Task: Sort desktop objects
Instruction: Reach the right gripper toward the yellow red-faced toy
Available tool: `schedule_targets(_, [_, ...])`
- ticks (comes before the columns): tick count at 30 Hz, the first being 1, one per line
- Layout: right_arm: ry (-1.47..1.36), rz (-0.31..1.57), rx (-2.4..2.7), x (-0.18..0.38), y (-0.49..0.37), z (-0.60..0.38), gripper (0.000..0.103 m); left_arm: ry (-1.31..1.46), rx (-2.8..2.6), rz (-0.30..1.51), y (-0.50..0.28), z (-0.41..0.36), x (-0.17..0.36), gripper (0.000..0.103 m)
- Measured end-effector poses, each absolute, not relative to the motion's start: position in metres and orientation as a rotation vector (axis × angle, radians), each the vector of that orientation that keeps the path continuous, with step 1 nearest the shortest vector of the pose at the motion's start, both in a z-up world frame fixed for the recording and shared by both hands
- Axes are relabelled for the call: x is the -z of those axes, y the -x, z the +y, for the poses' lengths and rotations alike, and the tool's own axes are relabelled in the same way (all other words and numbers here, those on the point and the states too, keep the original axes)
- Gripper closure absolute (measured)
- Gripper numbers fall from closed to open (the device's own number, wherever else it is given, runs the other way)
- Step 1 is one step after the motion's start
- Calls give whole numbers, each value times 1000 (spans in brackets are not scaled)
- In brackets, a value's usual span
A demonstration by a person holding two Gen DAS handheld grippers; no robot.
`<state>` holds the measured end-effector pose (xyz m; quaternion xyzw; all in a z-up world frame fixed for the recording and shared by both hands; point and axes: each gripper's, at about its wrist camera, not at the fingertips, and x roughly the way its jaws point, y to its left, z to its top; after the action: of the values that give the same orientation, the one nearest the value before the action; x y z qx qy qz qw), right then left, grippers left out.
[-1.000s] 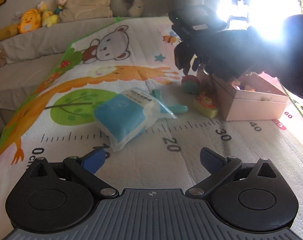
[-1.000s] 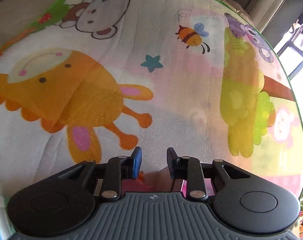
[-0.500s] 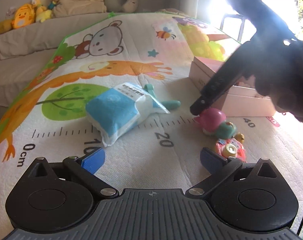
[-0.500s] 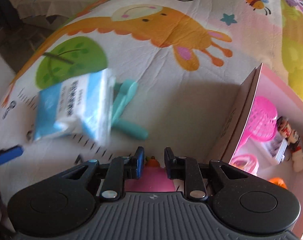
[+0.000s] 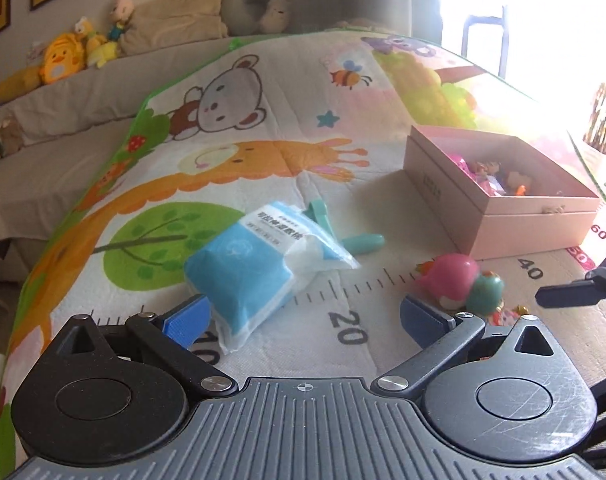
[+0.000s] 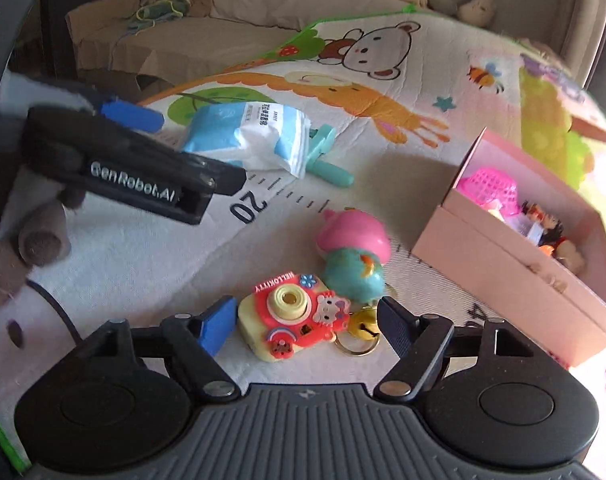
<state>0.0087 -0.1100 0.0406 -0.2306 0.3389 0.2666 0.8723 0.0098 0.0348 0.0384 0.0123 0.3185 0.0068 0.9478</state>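
the right gripper (image 6: pixel 307 322) is held wide open and nothing is gripped; a red and yellow toy camera (image 6: pixel 293 316) lies on the play mat (image 6: pixel 383 184) between its spread fingers, closer to its left finger, with a small gold bell (image 6: pixel 363 326) just beside its right finger. a pink and teal round toy (image 6: pixel 353 254) is seen just ahead of the camera, apparently touching it. ahead and to the right stands an open pink box (image 6: pixel 503 276); inside it a pink mesh basket (image 6: pixel 491 192), a small dark-haired figure (image 6: pixel 545 220) and other small toys are seen, too small to be told apart. farther ahead and to the left, a blue tissue pack (image 6: pixel 249 136) lies over a teal clip (image 6: pixel 325 156).

the left gripper (image 5: pixel 303 320) is also spread wide and empty. the tissue pack (image 5: pixel 259 264) lies just ahead of its left finger, and the round toy (image 5: pixel 459 280) just ahead of its right finger. the box (image 5: pixel 503 192) stands farther ahead to its right.
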Motion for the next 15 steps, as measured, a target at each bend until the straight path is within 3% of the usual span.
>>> schedule_targets(7, [499,648,-219,-33,-27,-182,26,-75,72,681,-22,-5,-35,0])
schedule_targets(15, [204,690,-129,-22,-37,-234,17,-34,206,776,-61,-55,-24,0])
